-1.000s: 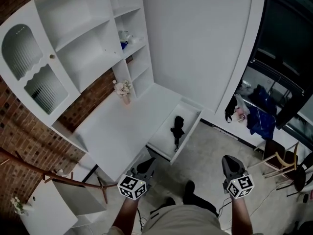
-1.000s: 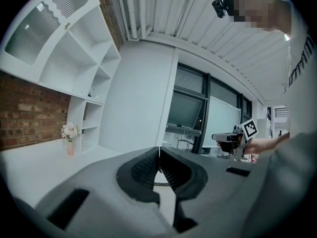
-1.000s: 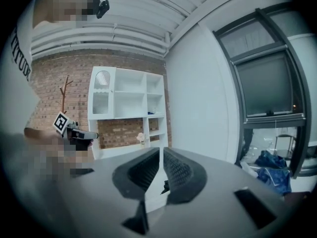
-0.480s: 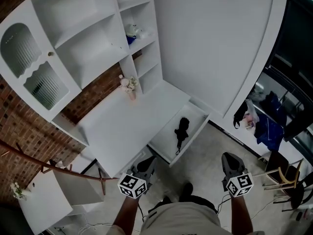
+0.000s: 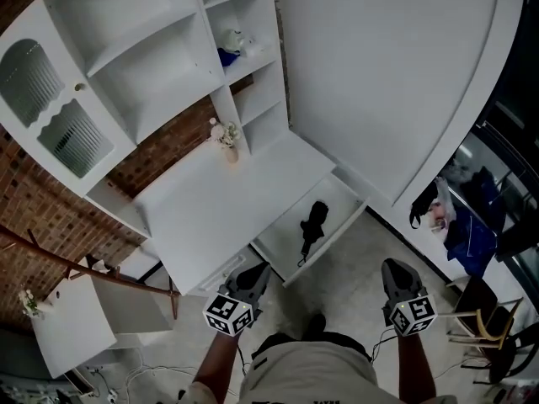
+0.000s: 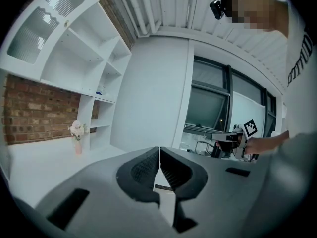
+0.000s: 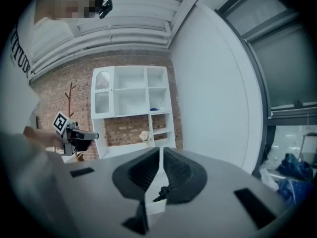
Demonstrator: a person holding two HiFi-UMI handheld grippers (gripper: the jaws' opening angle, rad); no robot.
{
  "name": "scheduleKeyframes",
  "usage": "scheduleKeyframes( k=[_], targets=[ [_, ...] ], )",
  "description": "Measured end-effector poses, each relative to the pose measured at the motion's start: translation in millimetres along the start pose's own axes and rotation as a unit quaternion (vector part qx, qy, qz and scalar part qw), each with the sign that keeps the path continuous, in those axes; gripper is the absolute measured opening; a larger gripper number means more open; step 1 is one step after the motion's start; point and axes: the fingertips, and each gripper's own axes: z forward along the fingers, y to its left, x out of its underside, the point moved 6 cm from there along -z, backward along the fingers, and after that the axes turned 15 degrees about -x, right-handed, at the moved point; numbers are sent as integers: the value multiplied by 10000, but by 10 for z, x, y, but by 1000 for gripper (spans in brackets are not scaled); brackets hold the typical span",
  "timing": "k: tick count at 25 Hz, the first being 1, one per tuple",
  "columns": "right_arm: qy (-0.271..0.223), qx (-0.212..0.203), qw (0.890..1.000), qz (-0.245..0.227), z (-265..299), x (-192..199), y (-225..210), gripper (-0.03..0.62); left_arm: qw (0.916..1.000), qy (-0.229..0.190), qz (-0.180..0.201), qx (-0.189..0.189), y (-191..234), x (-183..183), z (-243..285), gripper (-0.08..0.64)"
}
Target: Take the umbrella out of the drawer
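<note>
A black folded umbrella (image 5: 313,223) lies in the open white drawer (image 5: 278,244) under the desk's right end. Both grippers are held low in front of the person, short of the drawer and apart from it. My left gripper (image 5: 255,269) is shut and empty, with its jaws meeting at the tips (image 6: 159,150). My right gripper (image 5: 394,268) is shut with nothing in it (image 7: 161,151). In the right gripper view a bit of the umbrella (image 7: 161,194) shows in the drawer (image 7: 153,206) below the jaws.
A white desk (image 5: 210,209) with a shelf unit (image 5: 143,66) stands against a brick wall; a small vase of flowers (image 5: 226,136) sits on it. A white side cabinet (image 5: 72,326) and wooden coat rack (image 5: 84,268) stand left; bags (image 5: 467,225) and a chair (image 5: 484,318) lie right.
The desk and drawer have shifted in the head view and sit closer to the grippers. Both grippers have stayed shut and moved forward together toward the drawer.
</note>
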Motion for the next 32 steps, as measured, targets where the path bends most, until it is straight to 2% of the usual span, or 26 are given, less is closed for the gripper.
scheduleKeyframes(
  k=[7, 17, 25, 32],
  targets=[
    [86, -98, 9998, 151, 12, 101, -317, 38, 9998, 78, -21, -185, -173, 41, 242, 26],
    [249, -149, 9991, 322, 157, 272, -492, 38, 9993, 261, -61, -264, -189, 106, 590, 26],
    [305, 111, 9984, 464, 366, 320, -605, 38, 9986, 459, -32, -269, 8, 245, 1021, 26],
    [444, 422, 9958, 680, 584, 404, -683, 38, 9965, 829, 7, -69, 182, 582, 1612, 26]
  ],
)
